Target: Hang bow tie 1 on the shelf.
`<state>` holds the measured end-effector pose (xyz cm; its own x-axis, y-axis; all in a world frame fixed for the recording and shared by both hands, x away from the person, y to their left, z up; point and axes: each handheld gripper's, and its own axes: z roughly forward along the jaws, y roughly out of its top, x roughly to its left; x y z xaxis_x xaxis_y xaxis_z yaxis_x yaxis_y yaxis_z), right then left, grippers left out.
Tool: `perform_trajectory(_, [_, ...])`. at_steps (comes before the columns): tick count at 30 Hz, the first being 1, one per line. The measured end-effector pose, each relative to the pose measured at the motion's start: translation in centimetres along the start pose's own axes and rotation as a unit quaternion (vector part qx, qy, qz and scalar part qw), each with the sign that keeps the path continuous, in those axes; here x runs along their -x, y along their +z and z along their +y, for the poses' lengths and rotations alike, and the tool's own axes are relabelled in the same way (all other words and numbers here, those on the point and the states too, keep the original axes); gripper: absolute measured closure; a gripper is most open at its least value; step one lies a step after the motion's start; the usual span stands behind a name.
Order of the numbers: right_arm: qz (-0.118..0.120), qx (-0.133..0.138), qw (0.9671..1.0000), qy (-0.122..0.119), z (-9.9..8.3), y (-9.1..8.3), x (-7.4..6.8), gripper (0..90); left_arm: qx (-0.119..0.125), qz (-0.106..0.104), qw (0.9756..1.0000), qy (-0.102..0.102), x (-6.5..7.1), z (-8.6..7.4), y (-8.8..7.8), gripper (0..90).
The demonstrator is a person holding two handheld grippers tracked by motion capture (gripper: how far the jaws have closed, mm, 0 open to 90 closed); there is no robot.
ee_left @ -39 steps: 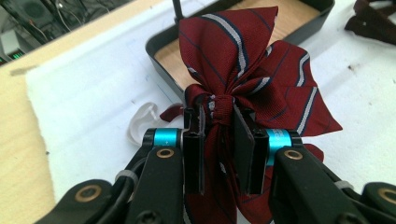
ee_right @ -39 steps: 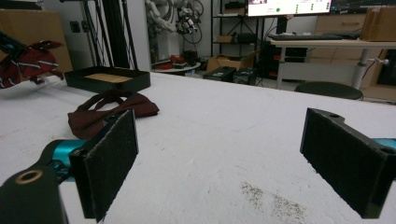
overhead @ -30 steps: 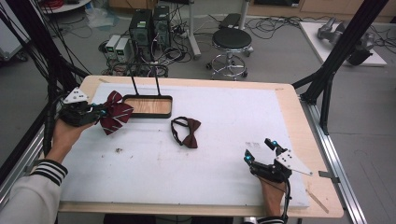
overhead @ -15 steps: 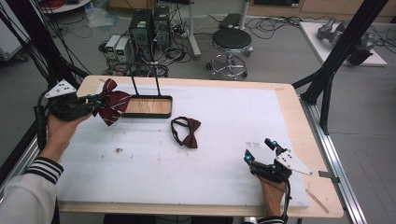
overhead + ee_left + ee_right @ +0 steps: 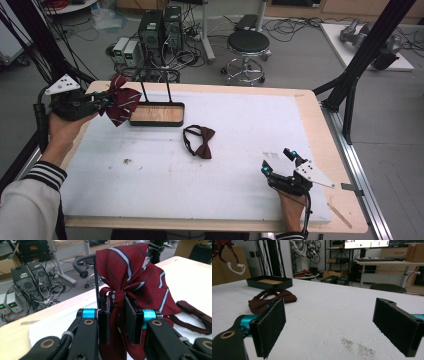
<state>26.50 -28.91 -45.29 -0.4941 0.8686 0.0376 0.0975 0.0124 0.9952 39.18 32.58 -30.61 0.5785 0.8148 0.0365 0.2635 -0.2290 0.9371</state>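
Fingers (image 5: 130, 315) of the left gripper (image 5: 117, 320) pinch the striped bow tie (image 5: 130, 277); right gripper's (image 5: 329, 322) fingers stand spread.

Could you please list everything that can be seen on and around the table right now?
striped bow tie: one, dark red with pale stripes, held above the table's far left corner.
plain bow tie: one, dark red, lying mid-table.
tray: one, black rim with a wooden floor, far left on the table, two black rods rising behind it.
table: one, wood with a white mat.
stool: one, black, on the floor beyond.
left tongs: shut on the striped bow tie's knot.
right tongs: open, resting near right.
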Motion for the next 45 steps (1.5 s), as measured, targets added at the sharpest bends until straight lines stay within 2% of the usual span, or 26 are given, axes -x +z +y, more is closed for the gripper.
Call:
perform_trajectory(10, [0.0,0.002,1.0,-0.002,0.0,0.0,0.0,10.5,0.007,-0.004,0.9999,0.011,-0.5,2.2,0.6,74.8])
perform_trajectory(18, [0.001,0.002,1.0,0.0,0.0,0.0,0.1,10.5,0.002,-0.007,0.9997,0.025,-0.7,3.6,1.2,74.8])
perform_trajectory(29, [0.0,0.001,1.0,0.002,0.0,0.0,0.0,10.6,0.009,-0.009,0.9997,0.019,-1.3,4.7,2.5,74.8])
perform_trajectory(34, [0.0,0.001,1.0,0.002,0.0,0.0,0.1,10.5,0.009,-0.005,0.9997,0.02,-1.8,5.2,2.9,74.8])
perform_trajectory(45, [-0.002,0.001,1.0,0.002,0.0,0.0,0.1,10.5,0.021,0.007,0.9997,0.007,-2.9,5.9,3.4,74.8])
